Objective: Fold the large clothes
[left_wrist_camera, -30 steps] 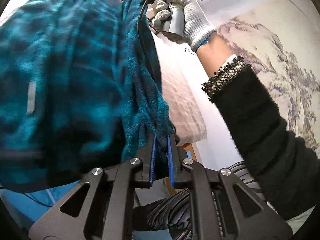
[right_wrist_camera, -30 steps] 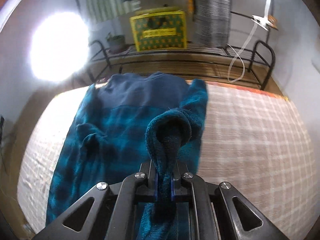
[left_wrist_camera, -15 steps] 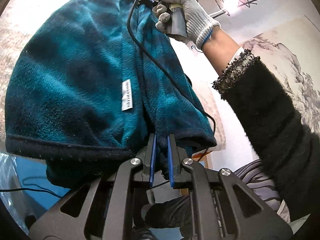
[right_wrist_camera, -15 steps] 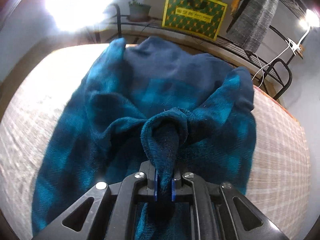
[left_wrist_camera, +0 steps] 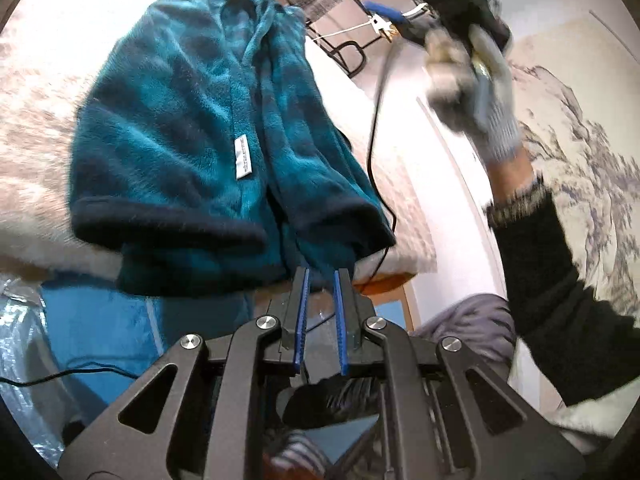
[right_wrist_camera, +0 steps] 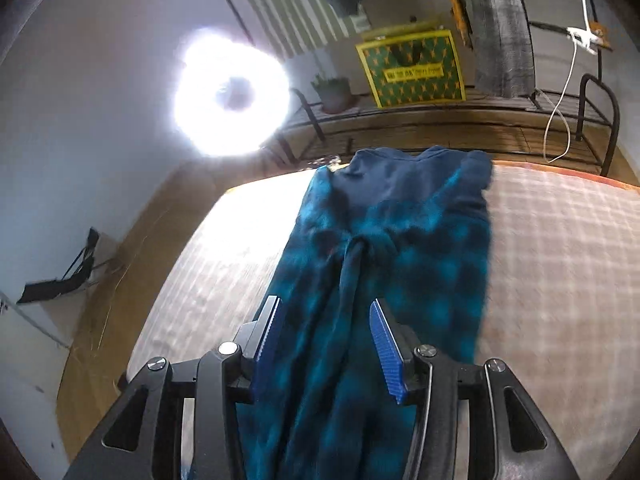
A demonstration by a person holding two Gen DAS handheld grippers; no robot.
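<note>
A teal and navy checked fleece garment (right_wrist_camera: 400, 248) lies stretched out on the bed (right_wrist_camera: 560, 264), its navy top at the far end. My right gripper (right_wrist_camera: 325, 303) hovers above its near part. Its jaws are opening, the blue pads (right_wrist_camera: 386, 344) stand well apart, and no cloth is pressed between them. In the left wrist view the garment (left_wrist_camera: 192, 128) shows its white label and dark hem. My left gripper (left_wrist_camera: 322, 272) is shut on that hem at the bed's edge. A gloved hand (left_wrist_camera: 476, 92), blurred, holds the other gripper high on the right.
A bright ring light (right_wrist_camera: 232, 92) glares at the left. Behind the bed, a metal rack carries a yellow-green box (right_wrist_camera: 412, 68) and a potted plant (right_wrist_camera: 334, 88). A black cable (left_wrist_camera: 374, 132) hangs beside the garment. Blue fabric (left_wrist_camera: 100, 328) sits below the bed edge.
The right gripper has let go of the bunched fold and pulled back and up. The fold now lies on the garment. The left gripper still pinches the hem and has shifted sideways.
</note>
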